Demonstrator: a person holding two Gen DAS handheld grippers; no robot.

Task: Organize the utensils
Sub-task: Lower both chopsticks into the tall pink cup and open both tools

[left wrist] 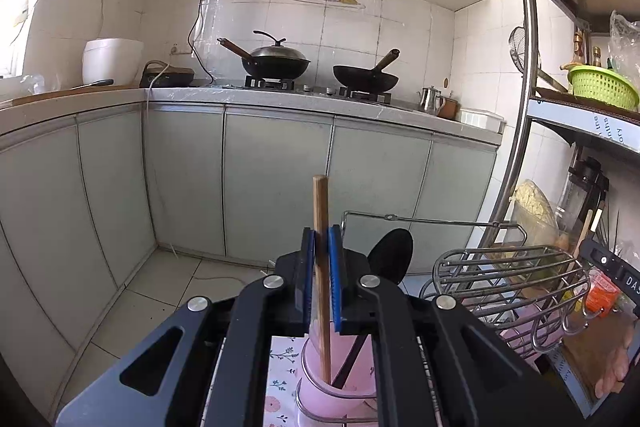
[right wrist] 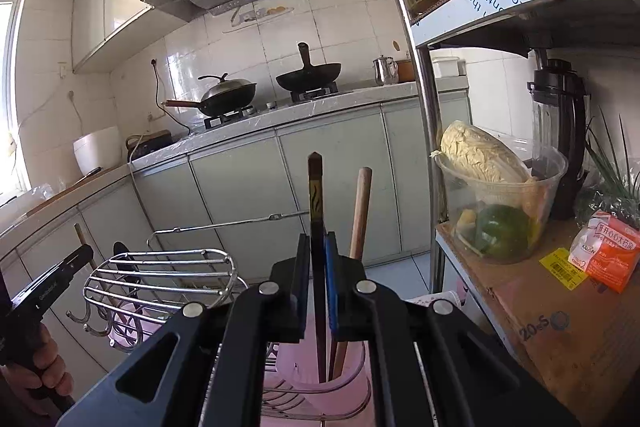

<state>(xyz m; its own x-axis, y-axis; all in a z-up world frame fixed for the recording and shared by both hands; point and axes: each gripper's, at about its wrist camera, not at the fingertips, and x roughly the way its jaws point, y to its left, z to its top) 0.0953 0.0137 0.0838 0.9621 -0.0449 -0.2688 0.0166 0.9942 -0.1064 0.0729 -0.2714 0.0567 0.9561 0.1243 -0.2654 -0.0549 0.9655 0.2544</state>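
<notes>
L gripper (left wrist: 321, 255) jaws clamp a wooden stick (left wrist: 321, 227), its lower end in the near pink cup (left wrist: 320, 387). R gripper (right wrist: 318, 259) jaws grip a dark chopstick (right wrist: 316, 195), upright in the pink holder (right wrist: 352, 367), w/ wire rack (right wrist: 160, 275) left.

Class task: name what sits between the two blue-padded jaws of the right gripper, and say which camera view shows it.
A dark chopstick, upright, its lower end in the pink holder; the right wrist view shows it.

"20" printed on the cardboard sheet (right wrist: 560, 323); "DAS" on the right gripper's body (left wrist: 634, 283).
</notes>
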